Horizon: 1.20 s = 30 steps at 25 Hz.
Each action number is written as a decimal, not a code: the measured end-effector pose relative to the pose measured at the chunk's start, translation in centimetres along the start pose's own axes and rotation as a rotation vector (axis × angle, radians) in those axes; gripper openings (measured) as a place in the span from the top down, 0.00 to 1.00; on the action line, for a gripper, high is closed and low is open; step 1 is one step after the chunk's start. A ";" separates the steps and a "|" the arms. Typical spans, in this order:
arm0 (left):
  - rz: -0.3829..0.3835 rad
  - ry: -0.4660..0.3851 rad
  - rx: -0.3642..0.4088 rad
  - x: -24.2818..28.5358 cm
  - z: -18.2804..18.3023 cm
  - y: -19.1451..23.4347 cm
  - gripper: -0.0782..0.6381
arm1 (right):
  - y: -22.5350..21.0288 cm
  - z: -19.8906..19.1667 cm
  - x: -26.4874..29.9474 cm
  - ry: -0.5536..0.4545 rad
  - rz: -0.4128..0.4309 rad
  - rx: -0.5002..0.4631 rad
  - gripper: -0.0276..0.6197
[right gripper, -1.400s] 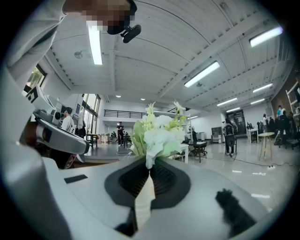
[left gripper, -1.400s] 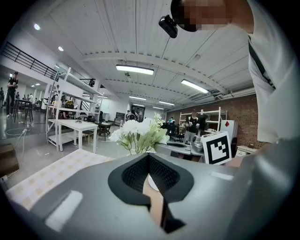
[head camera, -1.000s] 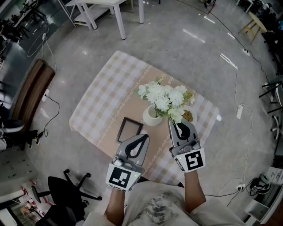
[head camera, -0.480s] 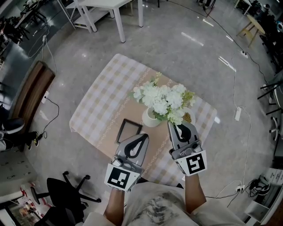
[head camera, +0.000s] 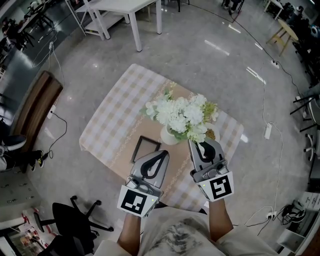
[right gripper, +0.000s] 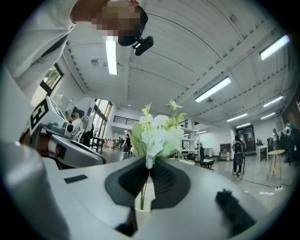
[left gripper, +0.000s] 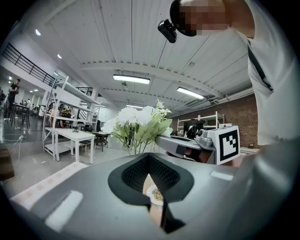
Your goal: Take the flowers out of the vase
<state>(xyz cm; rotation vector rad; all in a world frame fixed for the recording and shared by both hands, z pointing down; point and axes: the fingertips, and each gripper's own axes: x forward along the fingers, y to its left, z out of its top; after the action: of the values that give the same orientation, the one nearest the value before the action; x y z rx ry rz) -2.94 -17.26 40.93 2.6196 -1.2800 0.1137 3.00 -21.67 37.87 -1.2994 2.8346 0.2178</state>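
Note:
A bunch of white flowers (head camera: 180, 114) with green leaves stands above the white vase (head camera: 167, 136) on the checked table (head camera: 115, 115). My right gripper (head camera: 193, 142) is shut on a thin green stem (right gripper: 142, 187) just over the vase's rim (right gripper: 143, 206); the flowers (right gripper: 157, 133) rise straight ahead of its jaws. My left gripper (head camera: 162, 153) hangs shut and empty in front of the vase, apart from it. From the left gripper view, the flowers (left gripper: 138, 124) show beyond the jaws, with the right gripper (left gripper: 187, 147) beside them.
A dark picture frame (head camera: 146, 148) lies flat left of the vase. A small bowl (head camera: 212, 132) of brownish bits sits to its right. A white table (head camera: 120, 5), a brown bench (head camera: 35, 105), an office chair (head camera: 75, 220) and floor cables surround the table.
The flower bunch has risen toward the camera and shifted a little left with my right gripper. The vase stays on the table. My left gripper has lifted slightly.

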 end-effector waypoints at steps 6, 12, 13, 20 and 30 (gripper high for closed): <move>-0.010 -0.033 0.012 0.0 1.5 -0.5 0.88 | 0.2 1.8 -0.2 -0.032 0.002 -0.010 0.93; -0.017 -0.053 0.027 -0.1 2.4 -0.9 0.88 | 0.3 3.3 -0.4 -0.064 0.002 -0.024 0.93; -0.018 -0.056 0.029 -0.1 2.5 -1.0 0.88 | 0.2 3.5 -0.4 -0.067 0.000 -0.026 0.93; -0.026 -0.077 0.036 -0.2 3.1 -1.4 0.88 | 0.1 4.8 -0.7 -0.095 -0.009 -0.038 0.93; -0.030 -0.085 0.042 -0.4 3.7 -1.7 0.88 | 0.0 6.5 -0.9 -0.129 -0.015 -0.051 0.93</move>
<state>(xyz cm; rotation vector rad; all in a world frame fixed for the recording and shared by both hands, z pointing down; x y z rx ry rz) -2.00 -16.80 36.99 2.7050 -1.2775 0.0243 3.31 -20.15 31.52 -1.2656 2.7276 0.3621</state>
